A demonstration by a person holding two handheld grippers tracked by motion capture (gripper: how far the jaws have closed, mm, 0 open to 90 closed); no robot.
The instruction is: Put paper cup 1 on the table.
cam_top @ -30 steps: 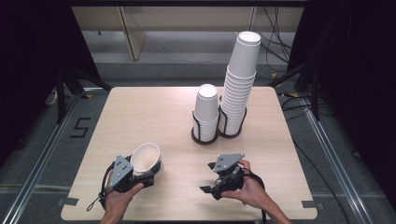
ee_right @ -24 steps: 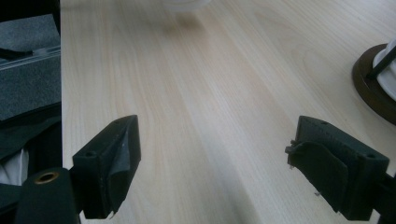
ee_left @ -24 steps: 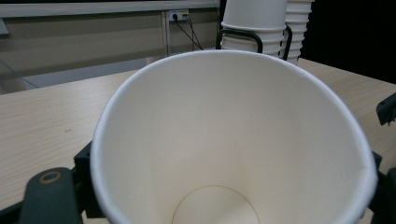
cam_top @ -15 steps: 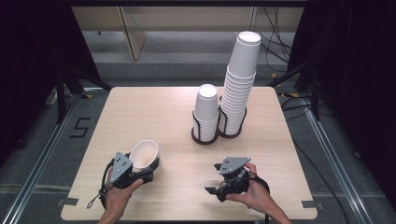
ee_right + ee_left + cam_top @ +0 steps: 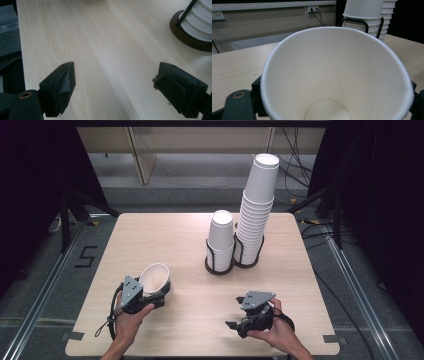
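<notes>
Two cup stacks sit in black wire holders on the light wood table (image 5: 165, 235), both well ahead of the jaws. The short stack (image 5: 221, 240) is the nearer one, and the tall stack (image 5: 256, 210) stands touching it on the far side. Beyond the table there's grey floor (image 5: 200, 170) and loose cables (image 5: 295, 165).

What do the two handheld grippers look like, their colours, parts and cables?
Both the left gripper and the right gripper are black, each topped by a grey three-cornered plate with small dark dots. A black cable loops from the left one. In the gripper views the jaws are blocky black pads beside a brass-ringed hole.
</notes>
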